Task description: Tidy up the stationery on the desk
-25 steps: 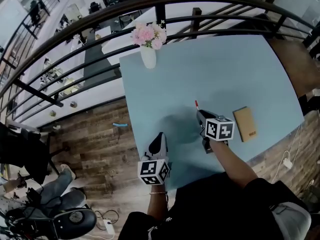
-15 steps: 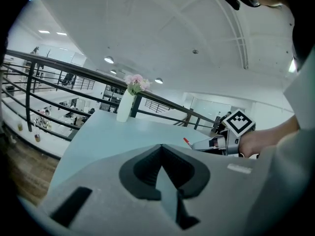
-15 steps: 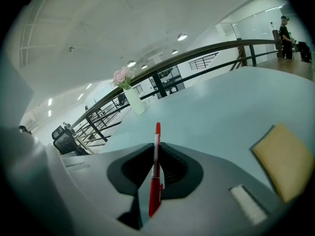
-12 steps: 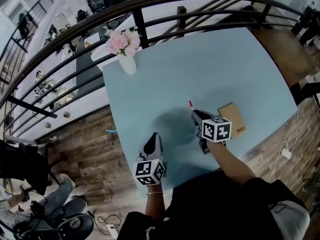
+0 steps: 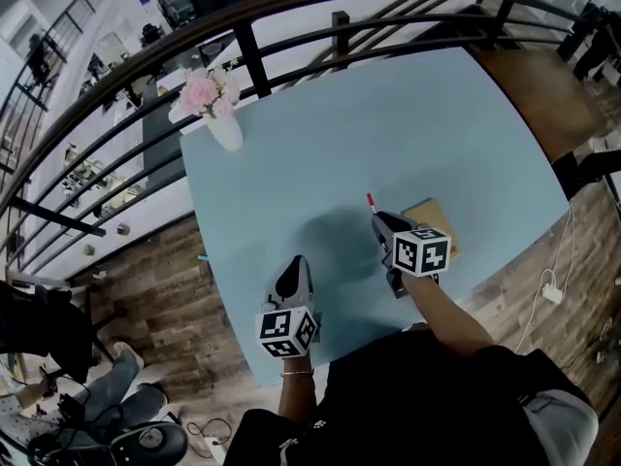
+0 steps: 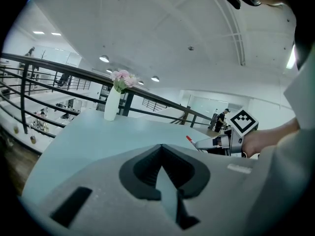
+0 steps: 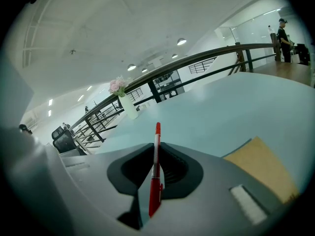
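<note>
Both grippers have travelled across the desk (image 5: 388, 115) toward its right side. The gap between the right gripper (image 5: 378, 219) and the notebook (image 5: 427, 212) has closed: a second ago they were well apart, and now the tan cover sits just behind the marker cube.

- Nearest: left gripper (image 5: 297, 263) over the near desk edge, jaws pressed together, nothing between them. It is idle.
- Right gripper: jaws clamped on a red pen (image 7: 156, 171). The barrel runs along the jaw line and the tip sticks out forward, tilted up, off the desk surface.
- Just beyond and to the right: the notebook, flat on the desk near its right edge and partly hidden by the cube in the head view.
- Far corner: white vase (image 5: 225, 129) with pink flowers (image 5: 204, 90), upright, well apart from the work.
- Behind it: dark railing (image 5: 243, 51).

Step in hand, as I judge it: carrying the pen to gather it with the notebook. No pen holder is visible.

The next move probably calls for bringing the pen low over or beside the cover and levelling it. The jaws should part only once the barrel rests, since a round pen may roll.
</note>
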`<action>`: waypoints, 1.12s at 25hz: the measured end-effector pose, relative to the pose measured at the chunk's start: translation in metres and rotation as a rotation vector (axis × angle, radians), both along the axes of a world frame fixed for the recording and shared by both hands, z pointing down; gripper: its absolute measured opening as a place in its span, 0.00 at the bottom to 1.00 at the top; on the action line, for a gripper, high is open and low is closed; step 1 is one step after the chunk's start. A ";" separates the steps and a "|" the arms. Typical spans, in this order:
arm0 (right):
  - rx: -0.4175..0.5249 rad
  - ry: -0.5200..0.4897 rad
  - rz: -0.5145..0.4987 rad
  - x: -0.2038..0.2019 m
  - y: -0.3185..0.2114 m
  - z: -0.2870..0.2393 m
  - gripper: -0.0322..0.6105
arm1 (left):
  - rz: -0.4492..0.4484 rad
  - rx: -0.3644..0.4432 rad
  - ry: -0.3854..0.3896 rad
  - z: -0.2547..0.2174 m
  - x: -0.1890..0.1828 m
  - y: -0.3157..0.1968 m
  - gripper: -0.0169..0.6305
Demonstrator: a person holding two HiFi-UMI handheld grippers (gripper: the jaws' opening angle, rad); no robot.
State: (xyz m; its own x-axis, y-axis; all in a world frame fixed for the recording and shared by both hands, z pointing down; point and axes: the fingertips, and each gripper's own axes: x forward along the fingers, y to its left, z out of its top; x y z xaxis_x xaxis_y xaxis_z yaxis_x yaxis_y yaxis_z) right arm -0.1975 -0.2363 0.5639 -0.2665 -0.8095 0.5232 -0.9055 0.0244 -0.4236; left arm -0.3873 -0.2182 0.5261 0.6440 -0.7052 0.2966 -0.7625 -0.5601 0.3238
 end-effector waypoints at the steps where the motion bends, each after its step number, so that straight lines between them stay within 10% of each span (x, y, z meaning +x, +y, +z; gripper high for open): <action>1: 0.001 0.000 0.001 0.005 0.002 0.000 0.12 | 0.001 0.002 -0.001 -0.001 0.004 0.001 0.02; 28: 0.002 0.116 -0.043 0.159 0.067 0.016 0.12 | -0.046 0.050 -0.084 -0.018 0.093 0.044 0.02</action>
State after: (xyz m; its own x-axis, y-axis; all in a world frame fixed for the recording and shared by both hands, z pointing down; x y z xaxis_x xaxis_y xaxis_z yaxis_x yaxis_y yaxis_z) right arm -0.0384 -0.1694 0.5802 -0.2388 -0.7996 0.5511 -0.9466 0.0649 -0.3159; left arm -0.2941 -0.1738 0.5076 0.5852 -0.7485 0.3120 -0.8109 -0.5382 0.2298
